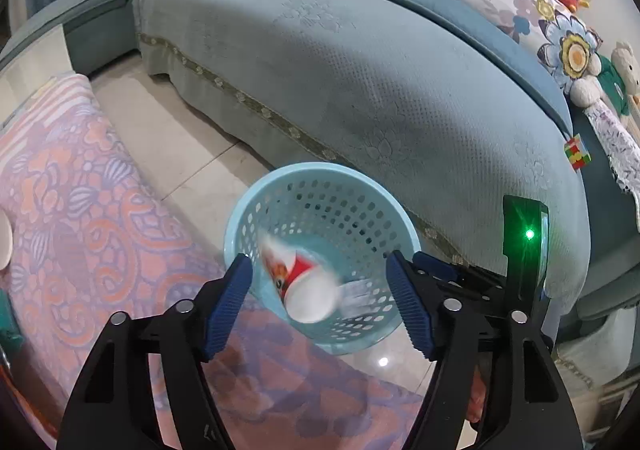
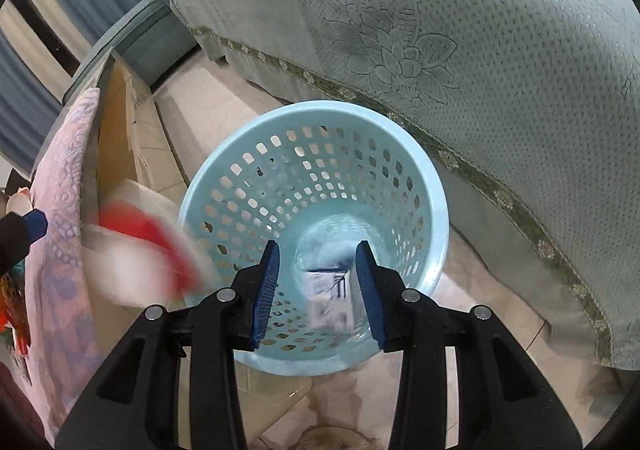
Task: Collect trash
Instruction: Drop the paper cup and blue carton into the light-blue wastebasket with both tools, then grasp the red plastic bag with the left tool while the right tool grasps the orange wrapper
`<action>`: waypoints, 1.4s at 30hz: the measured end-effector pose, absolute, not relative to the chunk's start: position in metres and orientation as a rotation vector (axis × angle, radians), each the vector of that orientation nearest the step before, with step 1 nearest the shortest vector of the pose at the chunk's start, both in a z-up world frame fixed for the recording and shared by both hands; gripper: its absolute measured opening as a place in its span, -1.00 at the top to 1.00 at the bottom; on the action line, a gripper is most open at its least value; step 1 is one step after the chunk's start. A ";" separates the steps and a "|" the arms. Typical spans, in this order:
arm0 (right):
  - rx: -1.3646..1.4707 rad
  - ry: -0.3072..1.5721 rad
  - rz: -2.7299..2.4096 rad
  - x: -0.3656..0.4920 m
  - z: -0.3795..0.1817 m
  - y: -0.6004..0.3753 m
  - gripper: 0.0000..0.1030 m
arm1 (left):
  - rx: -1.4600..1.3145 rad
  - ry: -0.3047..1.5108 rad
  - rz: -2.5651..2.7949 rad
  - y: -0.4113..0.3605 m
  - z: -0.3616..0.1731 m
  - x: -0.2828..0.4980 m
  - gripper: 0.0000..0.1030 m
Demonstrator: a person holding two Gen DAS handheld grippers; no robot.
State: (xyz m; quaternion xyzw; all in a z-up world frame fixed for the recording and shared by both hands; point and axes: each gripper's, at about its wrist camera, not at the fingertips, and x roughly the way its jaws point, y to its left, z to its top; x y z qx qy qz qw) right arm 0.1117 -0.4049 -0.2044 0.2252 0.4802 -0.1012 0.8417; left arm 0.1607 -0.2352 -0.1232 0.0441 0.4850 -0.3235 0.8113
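Trash (image 1: pixel 304 282) (a blurry red-and-white wrapper) is dropping into the blue basket (image 1: pixel 240 217) on the floor. Left gripper (image 1: pixel 320 282) and right gripper (image 2: pixel 316 282) both hang spread, empty, right above it so stuff lands inside.

Red-and-white wrapper (image 1: pixel 306 284) is motion-blurred; paper (image 2: pixel 332 302) in the basket (image 2: pixel 224 177) unreadable.

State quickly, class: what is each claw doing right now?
Left claw: open, holding nothing; a blurred red-and-white wrapper falls past.
Right claw: open, empty, above the basket.
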 end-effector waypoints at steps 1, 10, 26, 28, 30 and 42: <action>0.478 1.009 -0.214 0.110 -0.202 -0.404 0.29 | 0.090 1.033 -0.689 -0.232 -0.122 0.160 -0.34; 0.418 0.879 -0.148 0.084 -0.147 -0.378 0.25 | -0.003 0.931 -0.702 -0.183 -0.077 0.138 -0.39; 0.130 0.638 0.261 0.077 -0.028 -0.188 -0.14 | -0.097 0.653 -0.279 0.019 0.004 0.073 -0.61; 0.101 0.645 0.303 0.085 -0.032 -0.163 -0.14 | -0.111 0.681 -0.232 0.041 -0.008 0.078 -0.61; 0.083 0.664 0.325 0.093 -0.039 -0.144 -0.14 | -0.134 0.718 -0.217 0.059 -0.020 0.085 -0.58; 0.048 0.773 0.412 0.130 -0.091 -0.098 -0.14 | -0.209 0.837 -0.203 0.085 -0.082 0.136 -0.42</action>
